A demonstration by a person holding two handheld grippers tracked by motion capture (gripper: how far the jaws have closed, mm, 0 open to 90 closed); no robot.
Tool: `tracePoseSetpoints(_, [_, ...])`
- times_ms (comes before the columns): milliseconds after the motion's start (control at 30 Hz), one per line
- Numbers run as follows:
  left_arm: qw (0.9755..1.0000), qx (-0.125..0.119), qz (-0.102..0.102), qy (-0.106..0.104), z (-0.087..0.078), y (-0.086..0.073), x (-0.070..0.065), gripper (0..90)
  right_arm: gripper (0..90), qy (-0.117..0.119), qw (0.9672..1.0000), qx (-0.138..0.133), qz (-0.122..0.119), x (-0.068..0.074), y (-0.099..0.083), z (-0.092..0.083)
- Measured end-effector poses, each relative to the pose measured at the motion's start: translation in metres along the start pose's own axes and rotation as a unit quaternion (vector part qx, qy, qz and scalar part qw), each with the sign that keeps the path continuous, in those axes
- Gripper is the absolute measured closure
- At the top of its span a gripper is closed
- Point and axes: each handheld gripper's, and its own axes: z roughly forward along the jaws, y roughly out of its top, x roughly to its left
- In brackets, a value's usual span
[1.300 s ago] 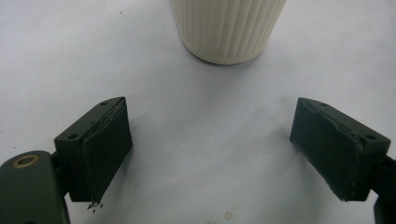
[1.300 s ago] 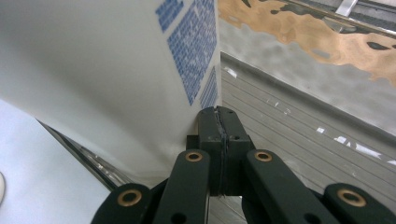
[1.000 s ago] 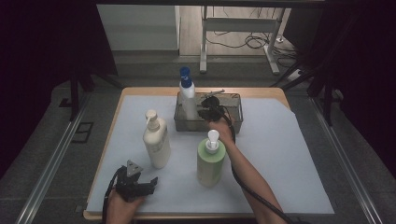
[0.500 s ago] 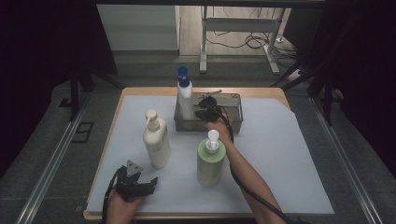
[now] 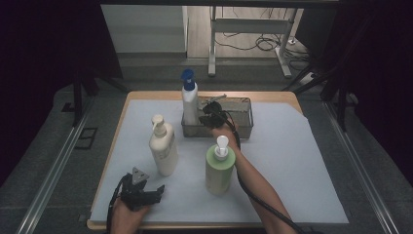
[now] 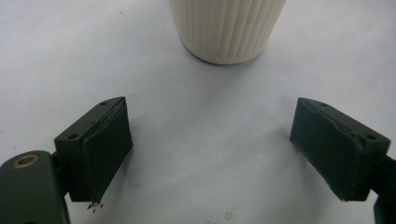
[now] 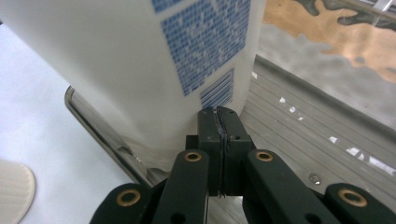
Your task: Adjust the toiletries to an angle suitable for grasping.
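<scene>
A white bottle with a blue cap (image 5: pixel 189 105) stands upright at the left end of a metal wire basket (image 5: pixel 243 127). My right gripper (image 5: pixel 210 108) is inside the basket, just right of the bottle. In the right gripper view its pads are pressed together with nothing between them (image 7: pixel 219 114), and their tips lie against the bottle's printed lower wall (image 7: pixel 140 60). My left gripper (image 5: pixel 158 190) rests near the table's front edge, its jaws wide apart (image 6: pixel 210 154) and empty. The ribbed base of a cream pump bottle (image 6: pixel 229 28) stands just beyond them.
The cream pump bottle (image 5: pixel 163 146) and a green pump bottle (image 5: pixel 219 168) stand on the white mat (image 5: pixel 292 161) between the basket and the front edge. My right forearm passes close by the green bottle. The basket rim (image 7: pixel 102 135) runs under the white bottle.
My right gripper has shifted slightly left inside the basket, toward the blue-capped bottle. The left gripper has stayed where it was.
</scene>
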Motion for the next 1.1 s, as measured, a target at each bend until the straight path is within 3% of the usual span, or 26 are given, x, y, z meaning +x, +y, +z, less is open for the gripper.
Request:
tracePoseSetpoints(167, [1.0000, 0.000, 0.000, 0.000, 0.0000, 0.0000, 0.0000, 12.3, 88.1, -0.012, 0.9999, 0.001, 0.005, -0.0048, 0.0065, 0.0042])
tracePoseSetpoints(300, [1.0000, 0.000, 0.000, 0.000, 0.0000, 0.0001, 0.0001, 12.3, 89.1, 0.001, 0.9998, 0.005, 0.018, -0.0071, 0.0043, 0.0095])
tracePoseSetpoints(833, [1.0000, 0.001, 0.000, 0.000, 0.0000, 0.0001, 0.0001, 12.3, 89.3, 0.005, 0.9999, 0.005, 0.013, -0.0060, 0.0050, 0.0085])
tracePoseSetpoints(1100, [1.0000, 0.000, 0.000, 0.000, 0.0000, 0.0000, 0.0000, 12.3, 75.5, -0.001, 1.0000, 0.004, 0.000, -0.0042, 0.0035, 0.0003])
